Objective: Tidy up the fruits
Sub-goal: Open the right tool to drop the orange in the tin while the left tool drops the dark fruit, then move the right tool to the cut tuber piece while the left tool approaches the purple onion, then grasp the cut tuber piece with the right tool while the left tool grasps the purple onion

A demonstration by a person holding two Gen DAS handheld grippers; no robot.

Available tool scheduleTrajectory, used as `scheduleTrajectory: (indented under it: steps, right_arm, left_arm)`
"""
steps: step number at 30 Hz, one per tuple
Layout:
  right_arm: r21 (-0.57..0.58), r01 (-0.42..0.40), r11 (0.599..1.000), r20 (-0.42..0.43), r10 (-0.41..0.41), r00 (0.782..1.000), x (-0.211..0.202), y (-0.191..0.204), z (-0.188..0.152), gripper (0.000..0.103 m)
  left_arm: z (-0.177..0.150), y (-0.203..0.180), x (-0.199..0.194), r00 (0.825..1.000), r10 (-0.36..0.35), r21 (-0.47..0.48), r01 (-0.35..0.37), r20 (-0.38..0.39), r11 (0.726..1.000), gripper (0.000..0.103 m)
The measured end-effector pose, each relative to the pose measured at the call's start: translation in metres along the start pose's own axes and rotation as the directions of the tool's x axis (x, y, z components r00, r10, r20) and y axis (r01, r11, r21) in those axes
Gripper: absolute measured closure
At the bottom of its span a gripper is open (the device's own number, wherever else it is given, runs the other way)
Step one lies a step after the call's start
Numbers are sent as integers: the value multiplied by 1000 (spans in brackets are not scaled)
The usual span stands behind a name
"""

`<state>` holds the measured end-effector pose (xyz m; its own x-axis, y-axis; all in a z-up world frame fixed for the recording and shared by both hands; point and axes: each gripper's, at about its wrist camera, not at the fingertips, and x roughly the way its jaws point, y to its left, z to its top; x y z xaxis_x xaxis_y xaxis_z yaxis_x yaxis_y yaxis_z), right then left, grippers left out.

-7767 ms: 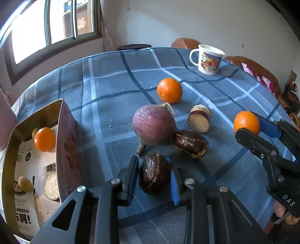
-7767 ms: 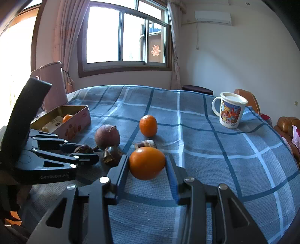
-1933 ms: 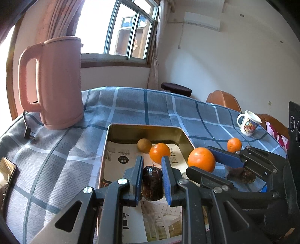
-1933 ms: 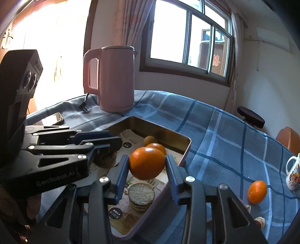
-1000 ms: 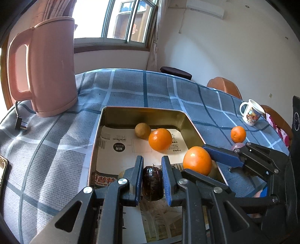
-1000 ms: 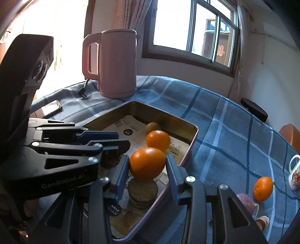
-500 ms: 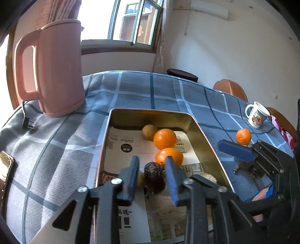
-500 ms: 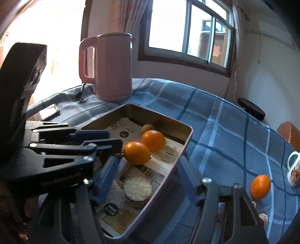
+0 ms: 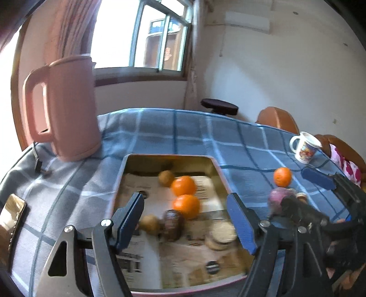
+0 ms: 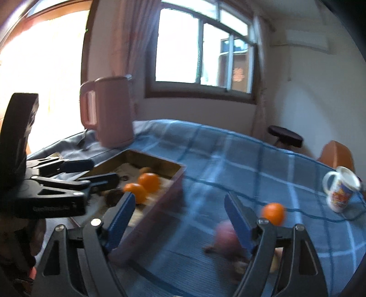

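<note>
Inside tin (image 9: 119, 182): two oranges (image 9: 186, 205); both grippers (image 9: 186, 219) just opened, empty

White plaster walls (image 9: 263, 75) enclose the room. A brown-framed window (image 10: 201, 52) lets in strong daylight, with a pale pink curtain (image 9: 68, 29) hanging beside it. An air conditioner (image 9: 247, 19) is mounted high up. Beyond the desk's blue checked cloth (image 9: 205, 134) stand a dark round stool (image 9: 219, 107) and orange-brown chairs (image 9: 276, 118)
</note>
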<state>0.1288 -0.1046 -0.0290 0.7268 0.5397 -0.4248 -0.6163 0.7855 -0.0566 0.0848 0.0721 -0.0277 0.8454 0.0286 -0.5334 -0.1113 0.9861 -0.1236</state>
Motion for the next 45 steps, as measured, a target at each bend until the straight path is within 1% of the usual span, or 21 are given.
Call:
scheduleTrajectory:
  steps: [4,7,9,12,15,16,18,19,22,23,24,26,27,31,36,38,40,42,43,44,45]
  right_arm:
    - [40,108,993,-1,-108,994,-23,-43,-12,19]
    - [95,161,982,-44,-157,987,-30,-78,-24,19]
    - [120,188,975,-73,-180,981,-30,-94,-31,19]
    - [133,186,974,-114,-172,979,-26,-105,-38,19]
    - [121,174,977,-153,-155,976,-17,-104,-42,22]
    - [122,176,977,-158,-156,975,-16,-105,-44,25]
    - [129,172,977,-180,-148,973,-11,-107,-47,36]
    - [137,172,976,-198,-143,970,-7,-109,-48,39]
    - [156,162,974,-219,-126,968,0,-114,-48,40]
    - [162,152,975,-241,-110,964,4,-115,-49,40]
    - [167,144,975,-259,-97,961,8,-116,-50,43]
    - [180,134,975,-282,-80,956,13,-119,-51,52]
    - [182,128,975,-288,-71,955,14,-119,-51,64]
    - [187,121,975,-280,-65,958,13,-119,-52,66]
    - [236,179,955,-242,-120,963,0,-129,-51,66]
    - [253,185,950,-235,-125,964,-2,-133,-51,66]
    - [267,190,945,-231,-129,964,-3,-136,-51,66]
    - [271,185,945,-227,-124,966,-3,-136,-50,66]
    - [269,184,945,-228,-123,966,-3,-136,-50,66]
    - [265,188,946,-230,-127,965,-2,-135,-50,66]
    - [258,188,948,-231,-128,965,-2,-134,-49,66]
  left_arm:
    - [0,-32,3,999,-42,60,41,3,997,27]
    - [-3,-56,10,997,-72,95,73,-12,993,27]
    - [-7,-72,15,996,-89,121,92,-28,988,27]
    - [-13,-91,23,993,-102,158,109,-51,981,27]
    - [-18,-102,26,991,-115,178,126,-73,976,27]
    - [-19,-103,27,990,-119,180,131,-76,975,27]
    - [-20,-107,29,990,-118,186,132,-83,974,27]
    - [-20,-109,31,989,-118,188,133,-87,973,27]
    - [-20,-114,35,987,-124,188,141,-99,972,27]
    - [-20,-115,35,986,-132,188,150,-103,971,27]
    - [-21,-117,35,985,-139,191,158,-105,969,27]
    - [-22,-122,37,983,-141,199,161,-114,967,27]
    - [-22,-124,39,982,-144,201,166,-122,965,27]
    - [-19,-129,45,982,-142,208,165,-122,964,27]
    - [-12,-138,65,975,-150,207,183,-166,961,27]
    - [-10,-141,72,973,-147,213,184,-179,960,27]
    - [-9,-142,82,967,-150,202,192,-207,960,27]
    - [-7,-141,89,957,-174,175,217,-234,960,27]
    - [-7,-140,91,953,-181,165,225,-243,960,30]
    - [-7,-138,93,950,-189,152,231,-250,961,36]
    - [-7,-137,94,943,-209,139,251,-260,958,50]
